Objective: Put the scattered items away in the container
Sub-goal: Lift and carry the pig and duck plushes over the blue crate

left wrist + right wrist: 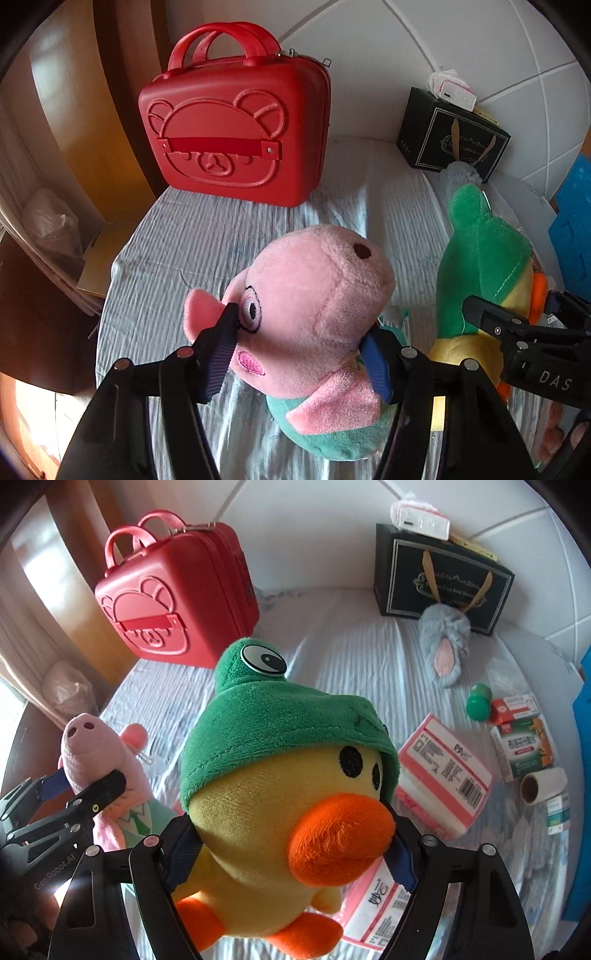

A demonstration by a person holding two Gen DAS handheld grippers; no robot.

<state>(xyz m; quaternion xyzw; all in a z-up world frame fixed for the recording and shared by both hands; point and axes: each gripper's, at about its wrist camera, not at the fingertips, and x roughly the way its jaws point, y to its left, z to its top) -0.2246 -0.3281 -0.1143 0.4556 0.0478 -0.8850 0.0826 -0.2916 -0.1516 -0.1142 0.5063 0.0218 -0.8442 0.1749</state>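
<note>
the pink pig plush [314,314] is off the bed, its head pinched between the jaws of the left gripper [299,343], one blue pad pressed beside its eye and the other at its neck. right next to it the yellow duck plush [280,812] in a green frog hood is gripped the same way by the right gripper [291,853], the pads sunk into its sides just under the orange beak. both toys hang above the pale striped bedsheet [192,251].

the red suitcase [236,125] with the embossed bear face stands upright at the far left of the bed, zipped closed with its handles up, well apart from both toys. over at the far right sits a black gift bag [443,576] with gold handles, a white and pink pack resting on top of it. a grey fluffy bunny toy [447,646] lies just in front of the bag. nearer along the right side lie a pink-edged packet [447,771], a green bottle [479,703] on its side, a few medicine boxes [524,746] and a white paper roll [543,785], all loose on the sheet.
</note>
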